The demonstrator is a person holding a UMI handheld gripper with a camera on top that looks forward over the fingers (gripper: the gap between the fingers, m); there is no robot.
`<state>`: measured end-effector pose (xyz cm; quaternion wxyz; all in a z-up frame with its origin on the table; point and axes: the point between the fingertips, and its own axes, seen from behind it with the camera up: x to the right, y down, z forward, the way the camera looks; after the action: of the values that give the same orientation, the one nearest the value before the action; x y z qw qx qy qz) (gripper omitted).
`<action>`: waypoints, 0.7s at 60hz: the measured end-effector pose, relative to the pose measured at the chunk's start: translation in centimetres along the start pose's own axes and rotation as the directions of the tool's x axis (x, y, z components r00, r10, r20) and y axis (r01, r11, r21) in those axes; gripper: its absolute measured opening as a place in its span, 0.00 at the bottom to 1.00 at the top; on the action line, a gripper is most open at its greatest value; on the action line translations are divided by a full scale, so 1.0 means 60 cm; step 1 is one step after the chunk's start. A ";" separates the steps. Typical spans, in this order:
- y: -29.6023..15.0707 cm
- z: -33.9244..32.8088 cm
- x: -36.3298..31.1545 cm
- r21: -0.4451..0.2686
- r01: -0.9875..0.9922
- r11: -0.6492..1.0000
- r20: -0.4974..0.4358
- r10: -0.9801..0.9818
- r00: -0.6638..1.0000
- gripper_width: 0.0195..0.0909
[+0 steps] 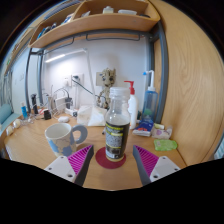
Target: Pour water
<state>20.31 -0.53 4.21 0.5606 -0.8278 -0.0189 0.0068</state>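
A clear plastic bottle [117, 124] with a white cap and a dark label stands upright on a round red coaster [111, 157] on the wooden desk [40, 150]. It stands between my gripper's [112, 160] two fingers, with a gap at each side. The magenta pads [79, 158] flank its base without touching it. The gripper is open. Left of the bottle, a white mug [62, 136] with a blue pattern rests on the desk, handle toward the bottle.
A green sponge [165, 145] and small packets lie right of the bottle. Spray and dish bottles [149, 103] stand against the back wall near a socket. A sink and tap [60, 100] are at the left, and a wooden shelf [95, 25] hangs overhead.
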 end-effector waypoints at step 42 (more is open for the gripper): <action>-0.002 -0.306 -0.093 0.091 -0.042 0.995 -0.086 0.050 0.995 0.85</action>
<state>15.34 -17.74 11.08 0.5969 -0.8018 0.0255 -0.0161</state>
